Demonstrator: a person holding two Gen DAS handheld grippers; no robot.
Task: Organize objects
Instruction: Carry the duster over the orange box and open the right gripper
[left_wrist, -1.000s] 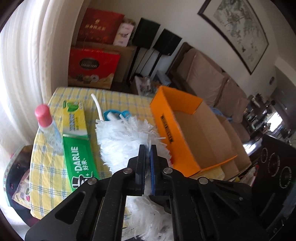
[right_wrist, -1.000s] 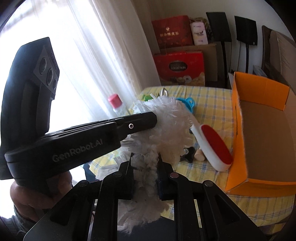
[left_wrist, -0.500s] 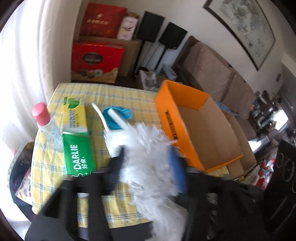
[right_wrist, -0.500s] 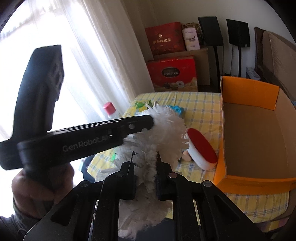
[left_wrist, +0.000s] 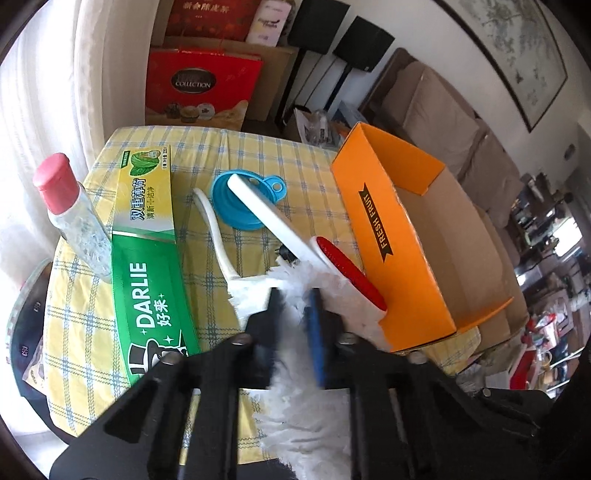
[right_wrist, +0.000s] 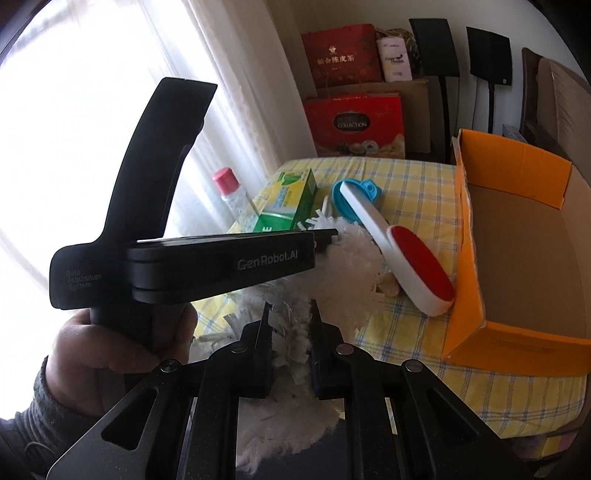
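both claws, left claw (left_wrist: 293, 306) just closed again and right claw (right_wrist: 291, 321), pinched narrow on the white duster (right_wrist: 347, 269) near the tabletop's (left_wrist: 258, 155) front edge (fluff sags otherwise), steadying it for a likely lift toward the orange box (left_wrist: 424, 236).

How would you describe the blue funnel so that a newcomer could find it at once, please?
Start at the open orange cardboard box on the yellow checked tablecloth. Towards the green toothpaste carton lies a round blue plastic funnel, partly under the white handle of the red-faced lint brush. Nothing else there is blue and cone-shaped.
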